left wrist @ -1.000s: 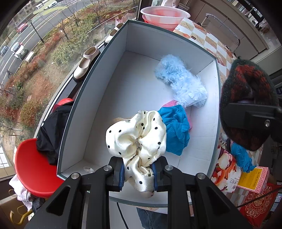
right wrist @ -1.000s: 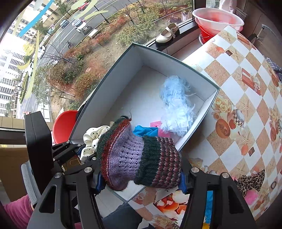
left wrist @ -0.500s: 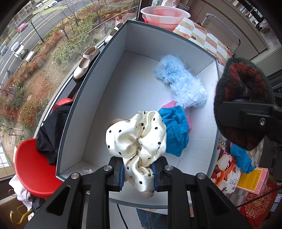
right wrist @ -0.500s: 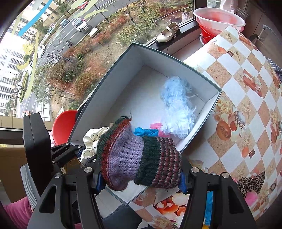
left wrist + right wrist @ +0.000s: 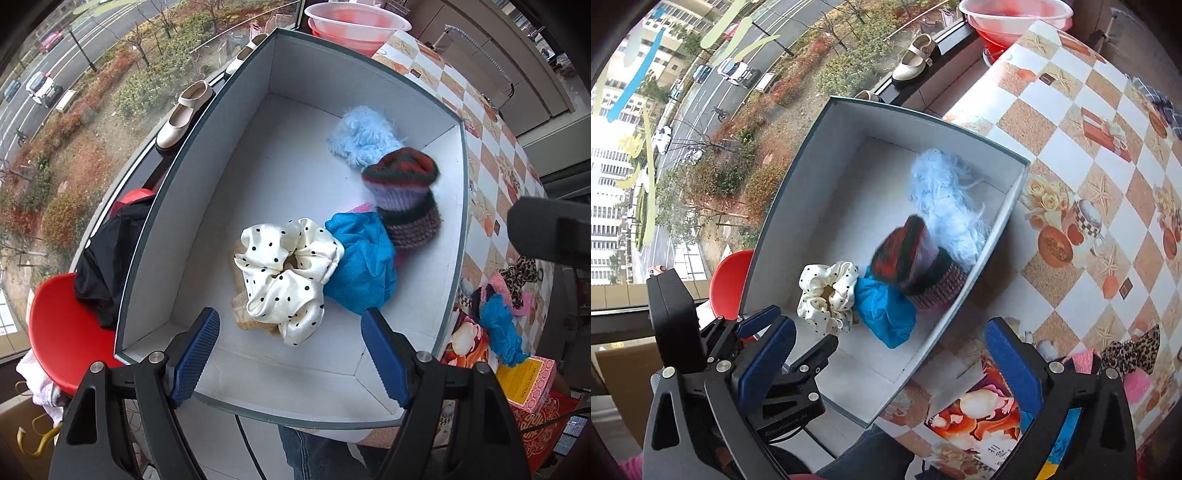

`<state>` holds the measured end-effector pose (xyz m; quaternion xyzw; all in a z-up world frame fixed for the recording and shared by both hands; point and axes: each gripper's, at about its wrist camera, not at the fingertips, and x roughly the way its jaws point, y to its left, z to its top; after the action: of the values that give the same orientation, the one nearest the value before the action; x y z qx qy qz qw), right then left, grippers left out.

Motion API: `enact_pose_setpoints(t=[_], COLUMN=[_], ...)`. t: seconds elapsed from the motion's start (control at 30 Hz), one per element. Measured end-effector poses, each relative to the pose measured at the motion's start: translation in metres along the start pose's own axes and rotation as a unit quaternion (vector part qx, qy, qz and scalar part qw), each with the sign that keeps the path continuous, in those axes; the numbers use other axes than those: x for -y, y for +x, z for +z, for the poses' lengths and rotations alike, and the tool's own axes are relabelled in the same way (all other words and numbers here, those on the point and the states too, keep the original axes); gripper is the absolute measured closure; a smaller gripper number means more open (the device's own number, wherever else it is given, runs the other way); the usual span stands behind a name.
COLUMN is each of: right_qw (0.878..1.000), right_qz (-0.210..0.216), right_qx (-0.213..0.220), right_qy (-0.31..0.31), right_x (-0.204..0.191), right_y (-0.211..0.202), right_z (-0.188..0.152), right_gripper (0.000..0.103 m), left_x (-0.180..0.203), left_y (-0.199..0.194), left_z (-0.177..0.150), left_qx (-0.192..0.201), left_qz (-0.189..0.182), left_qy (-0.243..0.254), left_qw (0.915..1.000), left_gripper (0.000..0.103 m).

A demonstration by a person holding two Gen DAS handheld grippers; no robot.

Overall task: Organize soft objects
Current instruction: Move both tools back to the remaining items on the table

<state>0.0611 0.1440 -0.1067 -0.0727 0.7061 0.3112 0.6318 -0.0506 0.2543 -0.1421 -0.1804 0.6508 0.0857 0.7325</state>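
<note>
Grey-rimmed white box is set at the window-side edge of the checkered tablecloth. Inside, from largest:
- fluffy light-blue piece is lodged near the far right corner;
- striped knit hat, blurred, is found against the right wall, touching the fluffy piece;
- bright blue cloth is bunched just beside the hat;
- polka-dot satin scrunchie is laid on a tan item, touching the blue cloth.

Left gripper is held wide open over the near wall, nothing gripped. Right gripper is likewise spread wide and empty.
</note>
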Motion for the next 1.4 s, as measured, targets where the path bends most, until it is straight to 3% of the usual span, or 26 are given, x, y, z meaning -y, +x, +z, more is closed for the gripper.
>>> enact_pose_setpoints(t=[0.13,0.27,0.4,0.57,0.7,0.87,0.97,1.07,1.2,1.23,1.33,1.4], right_qw=[0.997,0.986,0.970,0.954,0.940,0.915,0.907,0.910,0.924,0.928,0.943,0.952], right_qz=[0.038,0.078,0.107,0.109,0.088,0.083,0.082,0.069,0.033,0.021,-0.033,-0.059], right_qx=[0.009,0.021,0.033,0.065,0.093,0.110,0.106,0.088,0.062,0.055,0.034,0.021], right_qy=[0.067,0.146,0.215,0.272,0.315,0.379,0.398,0.399,0.376,0.367,0.329,0.300], right_x=[0.034,0.074,0.114,0.159,0.198,0.249,0.273,0.292,0.316,0.322,0.338,0.347], right_y=[-0.022,-0.049,-0.078,-0.118,-0.143,-0.150,-0.144,-0.132,-0.110,-0.104,-0.079,-0.058], right_z=[-0.022,-0.055,-0.099,-0.152,-0.192,-0.234,-0.248,-0.254,-0.245,-0.238,-0.217,-0.201], right_gripper=[0.000,0.000,0.000,0.000,0.000,0.000,0.000,0.000,0.000,0.000,0.000,0.000], left_x=[0.030,0.078,0.137,0.210,0.248,0.265,0.268,0.272,0.276,0.277,0.280,0.282], left_y=[-0.019,-0.033,-0.028,0.004,0.035,0.073,0.091,0.101,0.104,0.104,0.107,0.106], left_z=[0.002,0.004,0.000,-0.017,-0.021,-0.010,-0.004,-0.005,-0.011,-0.012,-0.013,-0.013], left_qx=[0.017,0.024,0.007,-0.037,-0.078,-0.151,-0.184,-0.201,-0.209,-0.208,-0.211,-0.203], left_qz=[-0.020,-0.043,-0.061,-0.049,-0.054,-0.072,-0.065,-0.045,-0.054,-0.059,-0.080,-0.086], left_qy=[0.055,0.128,0.207,0.296,0.320,0.292,0.285,0.293,0.296,0.294,0.285,0.278], left_qw=[0.9981,0.9905,0.9764,0.9533,0.9427,0.9416,0.9386,0.9337,0.9306,0.9309,0.9317,0.9351], left_gripper=[0.021,0.021,0.021,0.021,0.021,0.021,0.021,0.021,0.025,0.029,0.059,0.071])
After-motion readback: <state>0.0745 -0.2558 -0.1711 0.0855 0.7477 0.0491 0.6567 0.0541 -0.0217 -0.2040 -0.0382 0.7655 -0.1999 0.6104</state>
